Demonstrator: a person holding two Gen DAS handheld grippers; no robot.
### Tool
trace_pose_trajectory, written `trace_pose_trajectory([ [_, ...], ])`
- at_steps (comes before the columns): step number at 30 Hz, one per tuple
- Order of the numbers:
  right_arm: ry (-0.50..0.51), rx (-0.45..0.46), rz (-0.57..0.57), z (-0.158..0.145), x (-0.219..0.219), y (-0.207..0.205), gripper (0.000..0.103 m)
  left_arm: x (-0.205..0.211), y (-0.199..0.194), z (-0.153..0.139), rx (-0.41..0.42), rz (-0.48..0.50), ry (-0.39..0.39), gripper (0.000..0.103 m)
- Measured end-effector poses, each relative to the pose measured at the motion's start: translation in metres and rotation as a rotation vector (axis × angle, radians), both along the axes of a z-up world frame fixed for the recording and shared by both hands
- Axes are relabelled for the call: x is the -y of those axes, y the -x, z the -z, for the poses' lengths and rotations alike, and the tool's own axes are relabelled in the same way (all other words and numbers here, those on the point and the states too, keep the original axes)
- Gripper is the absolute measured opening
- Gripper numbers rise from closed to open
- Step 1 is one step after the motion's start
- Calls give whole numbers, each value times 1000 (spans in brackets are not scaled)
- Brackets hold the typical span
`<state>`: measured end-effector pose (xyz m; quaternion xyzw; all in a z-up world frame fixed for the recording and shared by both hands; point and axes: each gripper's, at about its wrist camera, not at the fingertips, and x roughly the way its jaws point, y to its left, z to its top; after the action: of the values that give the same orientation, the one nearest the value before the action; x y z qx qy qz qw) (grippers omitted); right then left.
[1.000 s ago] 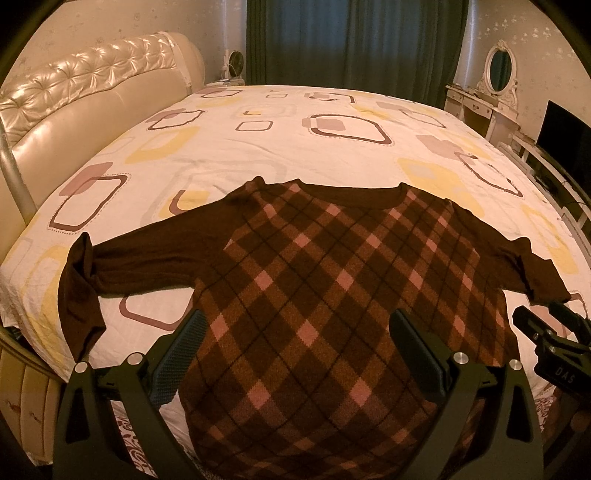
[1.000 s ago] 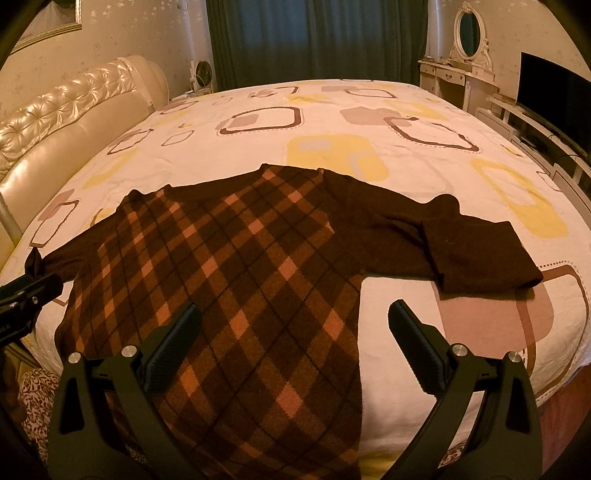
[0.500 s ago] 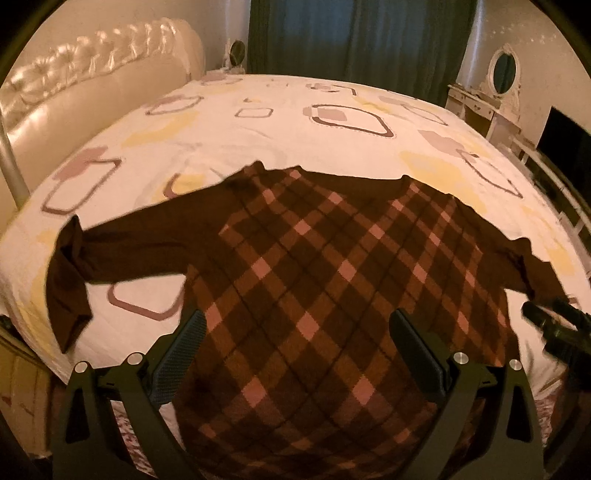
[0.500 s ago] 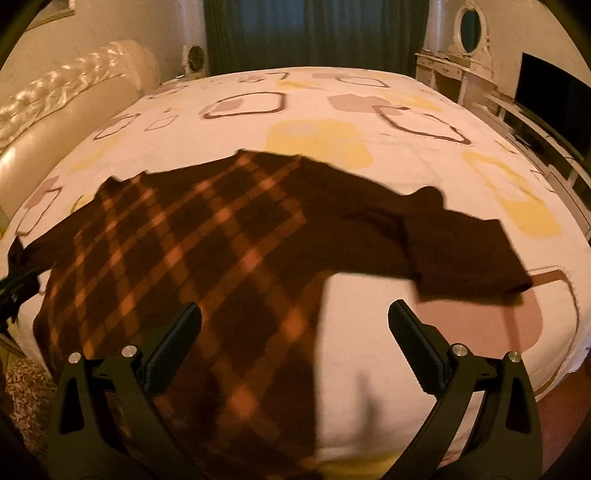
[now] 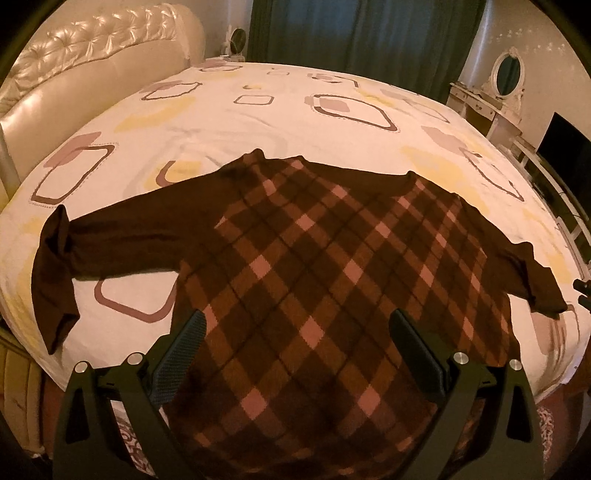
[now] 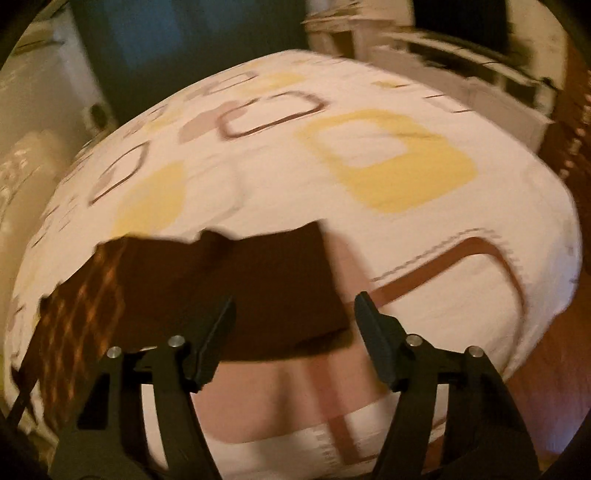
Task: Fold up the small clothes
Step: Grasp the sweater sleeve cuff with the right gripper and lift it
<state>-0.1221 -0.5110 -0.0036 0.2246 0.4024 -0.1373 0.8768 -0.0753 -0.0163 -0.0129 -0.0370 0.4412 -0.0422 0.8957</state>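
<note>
A brown sweater (image 5: 325, 266) with a pink diamond check front lies flat on the bed, sleeves spread. Its left sleeve (image 5: 110, 236) runs out to a folded cuff near the bed's left edge. Its right sleeve (image 5: 532, 273) ends at the right edge. My left gripper (image 5: 297, 332) is open and empty above the sweater's lower hem. My right gripper (image 6: 293, 314) is open and empty, low over the right sleeve's plain brown cuff (image 6: 258, 288). The right wrist view is blurred.
The bed sheet (image 5: 258, 122) is white with yellow and brown squares. A padded headboard (image 5: 85, 85) is at the left. Dark curtains (image 5: 369, 33), a dressing table with an oval mirror (image 5: 508, 74) and a TV (image 5: 569, 144) stand beyond the bed.
My right gripper has swung right and down toward the right sleeve's cuff. My left gripper has drawn slightly closer to the sweater. Both stay open.
</note>
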Motion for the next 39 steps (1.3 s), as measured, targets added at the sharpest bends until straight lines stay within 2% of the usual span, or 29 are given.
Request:
trace_pose_trajectory([
  [3,18,-28,-128,10,-38,-19,66,5,-3,3,-20,-1,11,99],
  [7,198,-96,-250,25,-96,-51,67,10,-2,6,-31,18,-4,99],
  [10,329,-159,-250,39,-111,-71,66,9,-3,9,-51,16,2,99],
  [11,347,-191,-253,46,-112,-75,61,8,-3,10,-57,14,7,99],
  [12,331,-211,-261,52,-109,-77,43,7,-4,10,-62,9,12,99],
  [13,304,-207,-266,52,-106,-77,29,7,-4,11,-64,5,15,99],
  [15,259,-193,-230,46,-89,-70,10,6,-5,12,-67,0,15,99],
  [19,135,-99,-152,24,-41,-50,9,7,-9,17,-81,-4,5,99],
  [23,-36,15,-42,0,36,-19,9,12,-11,20,-88,2,-3,99],
  [27,-142,86,105,-3,121,11,9,16,-15,24,-107,2,8,99],
  [31,-266,103,238,17,186,41,8,23,-17,27,-125,10,4,99],
  [33,-355,102,286,38,211,55,8,27,-17,29,-131,15,-7,99],
  [38,-470,66,340,85,225,70,9,34,-20,32,-139,25,-19,99],
  [39,-526,75,340,98,225,71,11,35,-20,32,-139,27,-23,99],
])
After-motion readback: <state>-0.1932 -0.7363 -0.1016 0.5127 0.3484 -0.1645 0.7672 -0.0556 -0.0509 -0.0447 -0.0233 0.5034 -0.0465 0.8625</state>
